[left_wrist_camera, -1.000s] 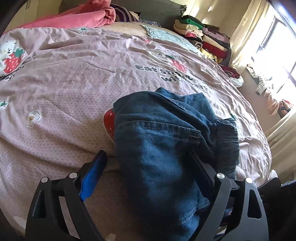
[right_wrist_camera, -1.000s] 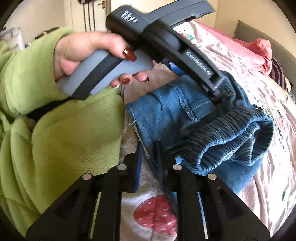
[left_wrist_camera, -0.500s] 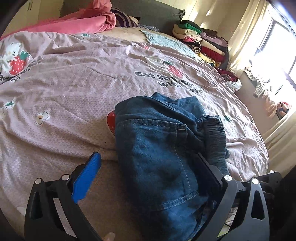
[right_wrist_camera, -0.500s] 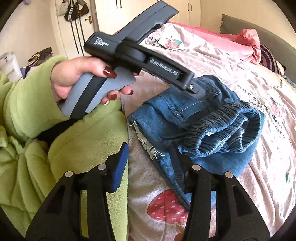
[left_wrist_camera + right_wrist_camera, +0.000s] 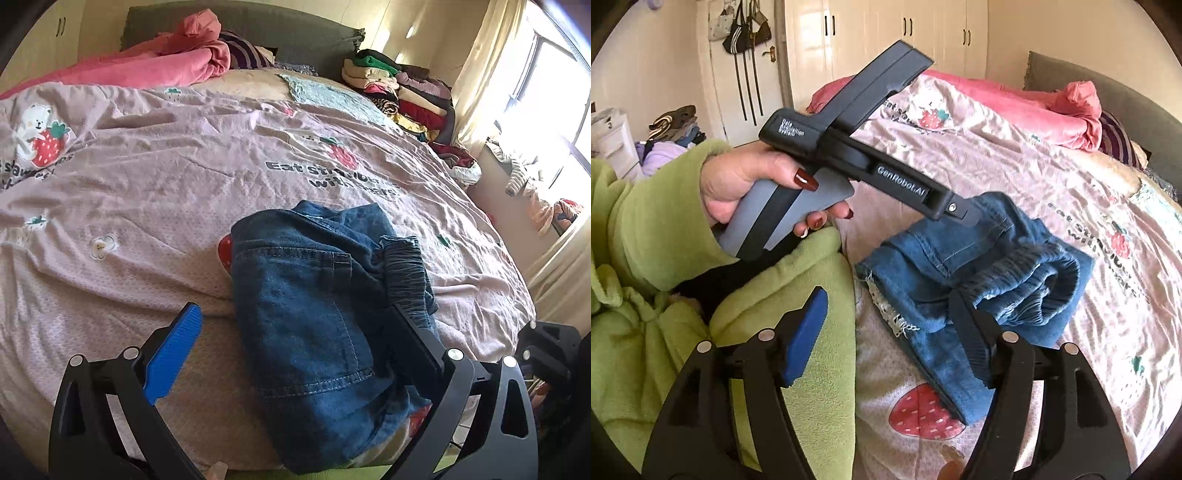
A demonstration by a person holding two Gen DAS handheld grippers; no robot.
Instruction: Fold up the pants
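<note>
Blue denim pants (image 5: 314, 314) lie folded into a compact bundle on the pink strawberry bedspread (image 5: 166, 177), near the bed's front edge. The elastic waistband shows on the bundle's right side. My left gripper (image 5: 295, 325) is open, its jaws wide on either side of the bundle and just above it, holding nothing. In the right wrist view the pants (image 5: 979, 266) lie ahead. My right gripper (image 5: 886, 299) is open and empty, just short of their frayed hem. The left gripper's body (image 5: 868, 166) is held by a hand above the pants.
A pink blanket (image 5: 166, 62) lies at the bed's head. A stack of folded clothes (image 5: 399, 92) sits at the far right corner. The person's green fleece sleeve (image 5: 683, 295) fills the left of the right wrist view. A window and curtains are to the right.
My right gripper has opened from a near-shut grip on the pants' hem and backed off. My left gripper has lifted and drawn back from the bundle, which now lies flatter.
</note>
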